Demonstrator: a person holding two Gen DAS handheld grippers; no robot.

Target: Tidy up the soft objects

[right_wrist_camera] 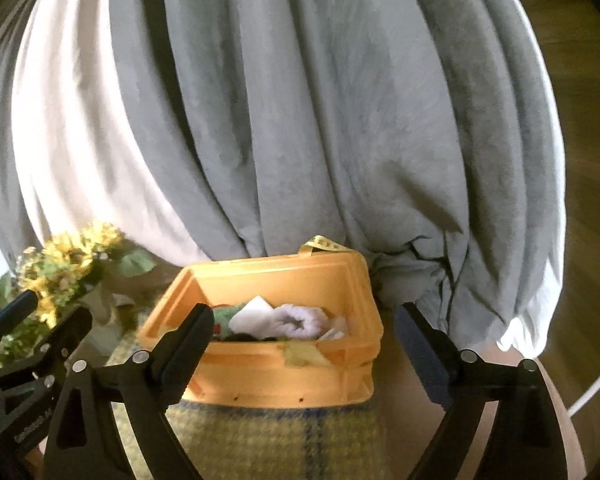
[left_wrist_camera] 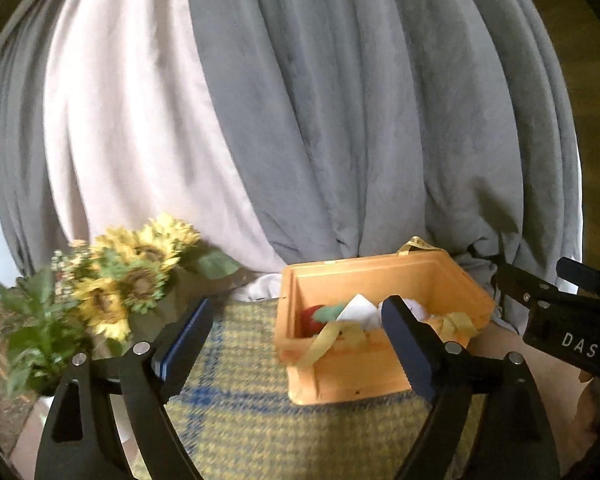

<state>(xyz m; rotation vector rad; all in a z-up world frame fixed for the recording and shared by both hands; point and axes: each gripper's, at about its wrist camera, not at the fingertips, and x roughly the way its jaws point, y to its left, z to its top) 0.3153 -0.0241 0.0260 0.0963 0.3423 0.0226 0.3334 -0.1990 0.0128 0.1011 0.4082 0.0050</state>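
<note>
An orange plastic crate stands on a yellow and blue checked cloth. Inside lie a red plush piece with a green top, a folded white cloth and a rolled white cloth. A yellow tape hangs over the crate's front wall. My left gripper is open in front of the crate's left half, with nothing between its fingers. My right gripper is open too, its fingers straddling the crate from the near side without touching it. In the left wrist view the right gripper shows at the right edge.
A bunch of sunflowers stands left of the crate. Grey and white curtains hang right behind it and bunch on the surface. The checked cloth reaches toward me in front of the crate.
</note>
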